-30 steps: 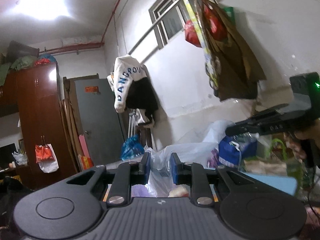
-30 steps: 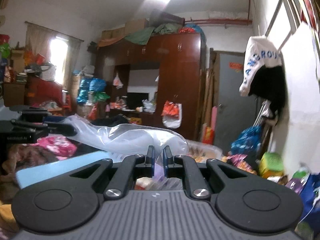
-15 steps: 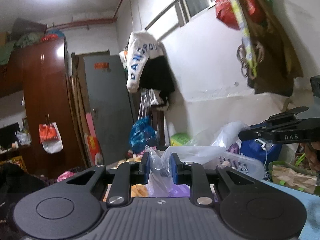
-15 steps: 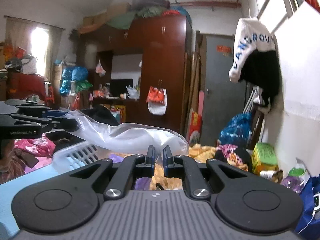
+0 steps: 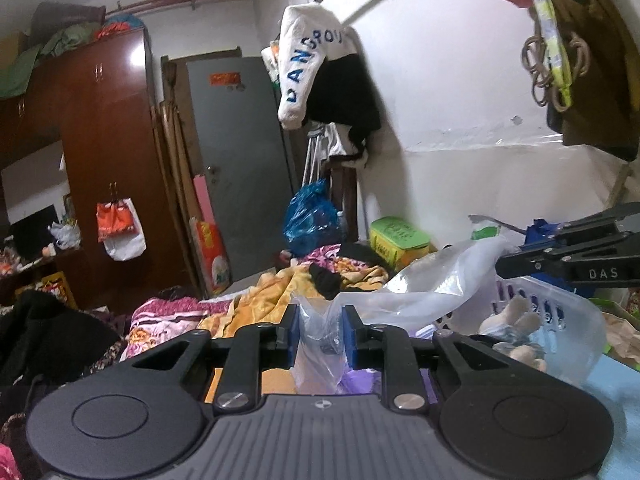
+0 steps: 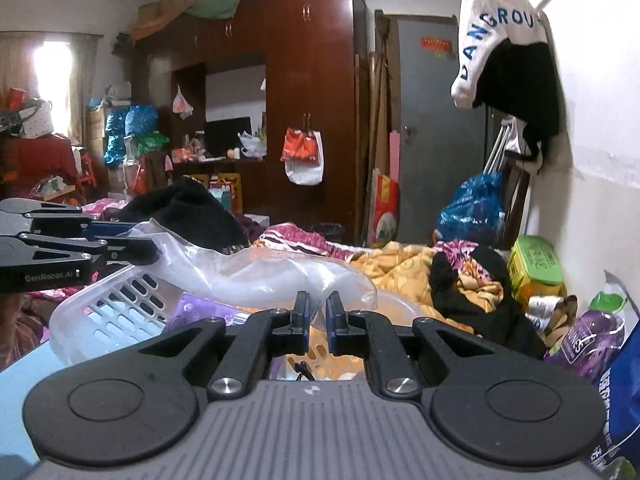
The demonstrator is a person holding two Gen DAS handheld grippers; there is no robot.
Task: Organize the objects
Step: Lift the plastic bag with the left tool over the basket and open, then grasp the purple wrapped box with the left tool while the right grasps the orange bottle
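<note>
We look across a crowded bed (image 6: pixel 400 264) heaped with orange and pink bedding; it runs back to a dark red wardrobe (image 6: pixel 312 92) and a grey door (image 6: pixel 428 128), and it is bounded on the right by a white wall (image 5: pixel 460 92) where a white and black garment (image 5: pixel 320 68) hangs. Open room is mostly the air above the heaps. Along the wall foot sit a blue bag (image 6: pixel 472 208) and a green box (image 6: pixel 536 260), so that edge is packed.

Nearer to us a pale perforated basket (image 6: pixel 112 308) rests on the light blue surface (image 6: pixel 16 384), its rim close under both tools.

A clear plastic bag (image 6: pixel 260 276) stretches above the basket between our two grippers. Our left gripper (image 5: pixel 320 336) has the bag's bunched end between its blue pads; its jaws are just beginning to part, though the plastic still fills the gap and the pads touch it. Our right gripper (image 6: pixel 316 316) is pinched on the bag's other edge, its jaws nearly together with thin film between them.
</note>
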